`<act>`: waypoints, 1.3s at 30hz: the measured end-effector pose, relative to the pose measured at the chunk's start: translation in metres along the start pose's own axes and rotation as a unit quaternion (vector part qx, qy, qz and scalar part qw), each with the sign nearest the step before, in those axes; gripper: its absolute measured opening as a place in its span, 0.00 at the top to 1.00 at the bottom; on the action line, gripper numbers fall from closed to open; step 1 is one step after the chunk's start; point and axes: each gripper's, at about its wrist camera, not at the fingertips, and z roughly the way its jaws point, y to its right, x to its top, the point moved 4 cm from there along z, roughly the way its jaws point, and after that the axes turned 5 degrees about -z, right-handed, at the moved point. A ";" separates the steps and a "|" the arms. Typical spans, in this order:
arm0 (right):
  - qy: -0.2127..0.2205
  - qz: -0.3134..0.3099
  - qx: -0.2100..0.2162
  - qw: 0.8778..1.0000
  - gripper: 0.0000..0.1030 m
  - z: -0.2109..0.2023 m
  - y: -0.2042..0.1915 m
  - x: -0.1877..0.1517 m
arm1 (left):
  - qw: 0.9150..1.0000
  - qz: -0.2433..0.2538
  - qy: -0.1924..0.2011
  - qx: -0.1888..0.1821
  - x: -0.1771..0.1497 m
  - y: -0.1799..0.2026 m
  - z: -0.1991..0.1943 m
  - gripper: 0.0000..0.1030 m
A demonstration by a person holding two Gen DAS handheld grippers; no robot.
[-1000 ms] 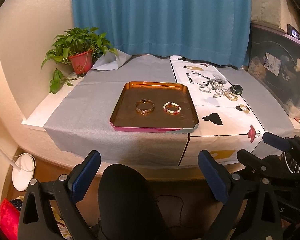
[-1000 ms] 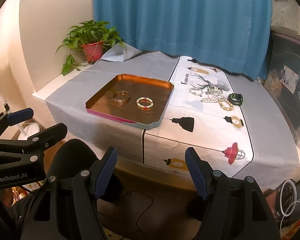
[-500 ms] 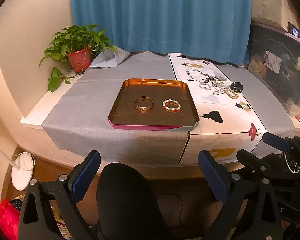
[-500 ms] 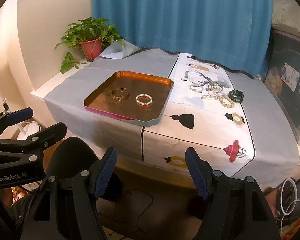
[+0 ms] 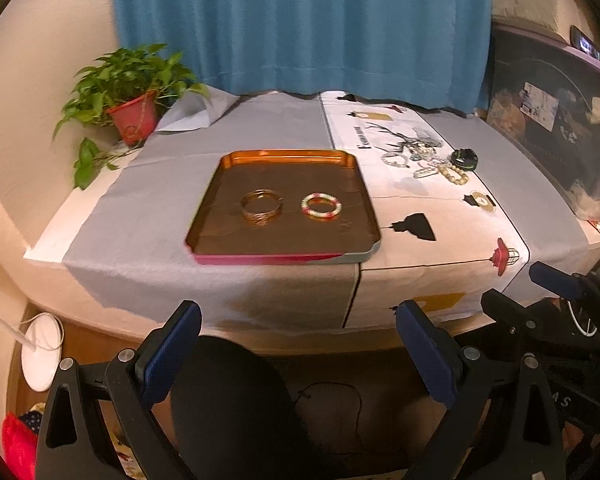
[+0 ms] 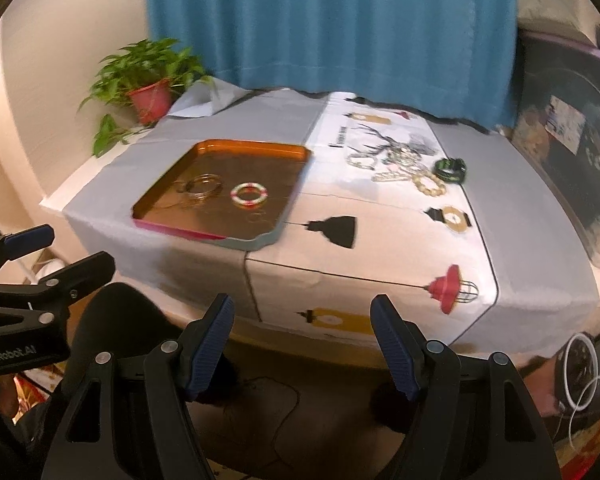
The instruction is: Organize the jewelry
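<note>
On grey-and-white printed tablecloth (image 5: 168, 216), shallow rectangular copper-toned metal tray (image 5: 224, 168) with red front rim, sitting left of centre. Inside tray: gold metal bangle (image 5: 261, 207) on left, red-white-green beaded bracelet (image 5: 321, 207) just beside it on right, apart, not touching. Further right and back on white printed panel, loose heap of pearl and silver jewelry (image 5: 424, 160), with dark green-and-black bracelet (image 5: 464, 159) at its right edge, touching or nearly so, hard to tell. Well apart from tray. Potted green plant in red pot (image 5: 134, 118) at back left corner, teal curtain (image 5: 300, 24) behind table.

Left gripper (image 5: 298, 350) below table's front edge, blue-padded jaws spread wide, nothing between them, only dark rounded shape (image 5: 232, 404) and floor behind. Right gripper (image 6: 302, 344) likewise low in front of table, jaws wide apart, empty, pointing toward white cloth panel. Both well short of any jewelry. Right-wrist view slightly blurred.
</note>
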 end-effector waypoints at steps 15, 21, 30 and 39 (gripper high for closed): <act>-0.014 0.113 -0.094 0.989 0.31 0.041 0.155 0.010 | 0.996 0.055 -0.048 -0.053 0.054 0.092 0.078 0.06; -0.015 0.134 -0.101 0.986 0.29 0.074 0.228 0.029 | 0.990 0.110 -0.059 -0.065 0.087 0.147 0.125 0.06; -0.028 0.146 -0.069 0.986 0.27 0.160 0.314 0.077 | 0.981 0.164 -0.069 -0.077 0.141 0.210 0.222 0.06; -0.052 0.126 -0.021 0.990 0.26 0.239 0.321 0.122 | 0.975 0.175 -0.120 -0.072 0.148 0.228 0.293 0.06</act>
